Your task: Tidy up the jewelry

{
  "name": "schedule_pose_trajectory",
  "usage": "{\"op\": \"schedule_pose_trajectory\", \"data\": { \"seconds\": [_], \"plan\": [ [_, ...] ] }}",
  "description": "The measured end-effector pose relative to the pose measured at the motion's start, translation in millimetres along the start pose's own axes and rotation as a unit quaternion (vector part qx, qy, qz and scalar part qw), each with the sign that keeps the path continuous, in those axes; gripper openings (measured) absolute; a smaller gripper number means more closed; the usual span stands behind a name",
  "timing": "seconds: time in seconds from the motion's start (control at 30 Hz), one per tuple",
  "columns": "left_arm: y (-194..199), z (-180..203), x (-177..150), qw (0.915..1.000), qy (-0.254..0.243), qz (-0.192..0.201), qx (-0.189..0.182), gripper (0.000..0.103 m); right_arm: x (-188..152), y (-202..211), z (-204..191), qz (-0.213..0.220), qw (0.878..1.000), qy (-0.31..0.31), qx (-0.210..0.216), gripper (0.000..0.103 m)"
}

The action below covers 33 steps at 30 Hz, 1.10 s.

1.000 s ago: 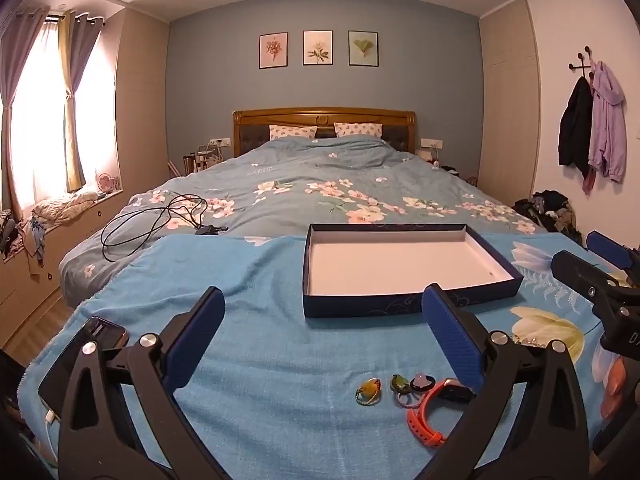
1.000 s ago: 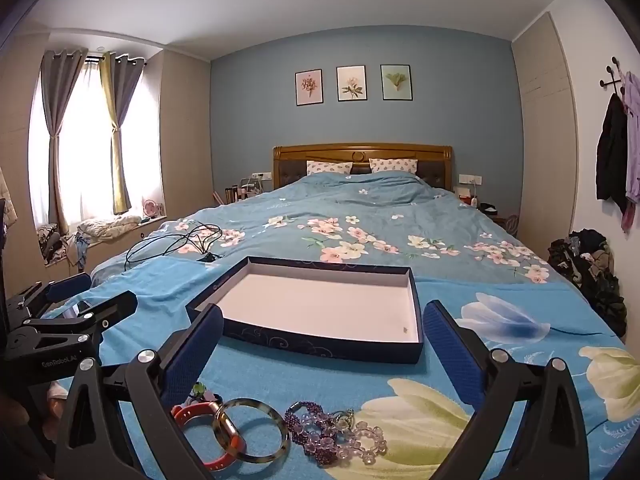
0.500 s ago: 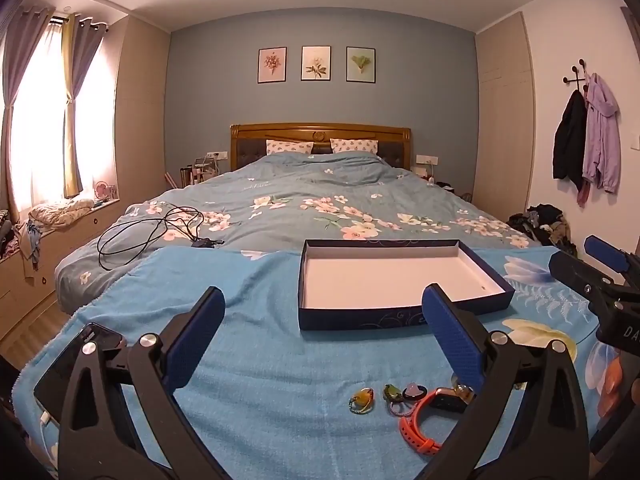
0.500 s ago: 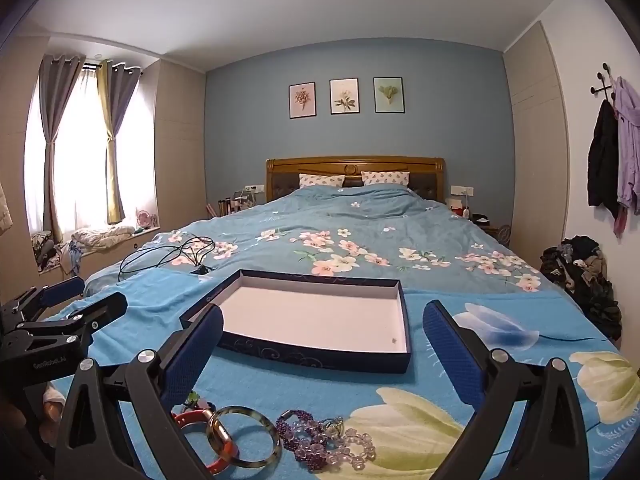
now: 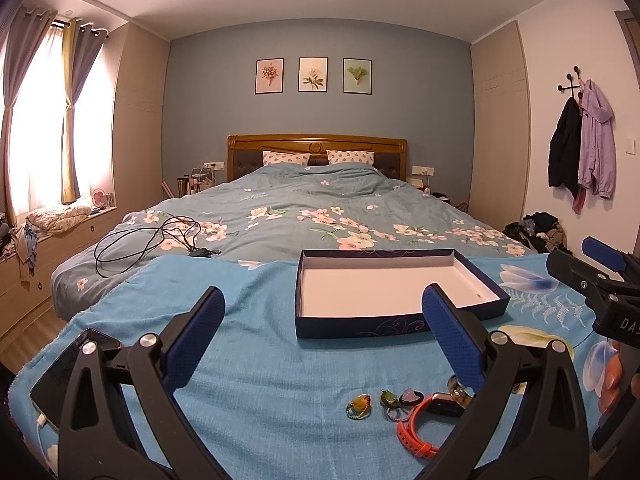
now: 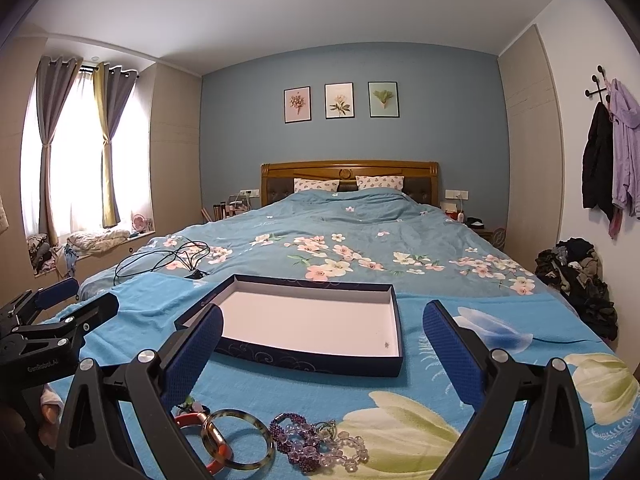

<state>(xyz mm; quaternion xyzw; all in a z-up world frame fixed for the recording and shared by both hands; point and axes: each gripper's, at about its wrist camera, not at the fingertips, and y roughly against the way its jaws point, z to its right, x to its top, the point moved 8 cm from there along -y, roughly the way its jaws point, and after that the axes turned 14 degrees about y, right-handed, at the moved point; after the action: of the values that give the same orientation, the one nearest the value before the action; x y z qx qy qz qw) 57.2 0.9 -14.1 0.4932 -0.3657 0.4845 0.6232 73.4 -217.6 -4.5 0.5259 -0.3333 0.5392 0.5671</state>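
Both grippers, left (image 5: pixel 320 334) and right (image 6: pixel 320 350), are spread wide and hold nothing. The beaded bracelets (image 6: pixel 318 442) lie just under the right one; the empty box (image 6: pixel 308 322) waits beyond.

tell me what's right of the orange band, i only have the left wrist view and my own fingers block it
Observer: In the right wrist view a mottled bangle lies against the orange band, on its right.
Operator: anything past that
Observer: A heap of purple beads, then clear beads, all on the blue blanket.
Operator: is the box empty
Observer: One tiny dark speck sits in the near right corner of the box; otherwise it looks bare.
Operator: right fingers holding anything
Observer: No, the right gripper is open, and nothing sits between its fingers.
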Motion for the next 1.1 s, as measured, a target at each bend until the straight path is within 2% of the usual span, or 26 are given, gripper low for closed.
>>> {"op": "schedule_pose_trajectory", "data": {
  "seconds": [1.1],
  "plan": [
    [4.8, 0.8, 1.1, 0.9999, 0.001, 0.015, 0.0, 0.097, -1.7, -0.8, 4.6, -0.009, 1.0, -0.01, 0.012, 0.097]
  ]
}}
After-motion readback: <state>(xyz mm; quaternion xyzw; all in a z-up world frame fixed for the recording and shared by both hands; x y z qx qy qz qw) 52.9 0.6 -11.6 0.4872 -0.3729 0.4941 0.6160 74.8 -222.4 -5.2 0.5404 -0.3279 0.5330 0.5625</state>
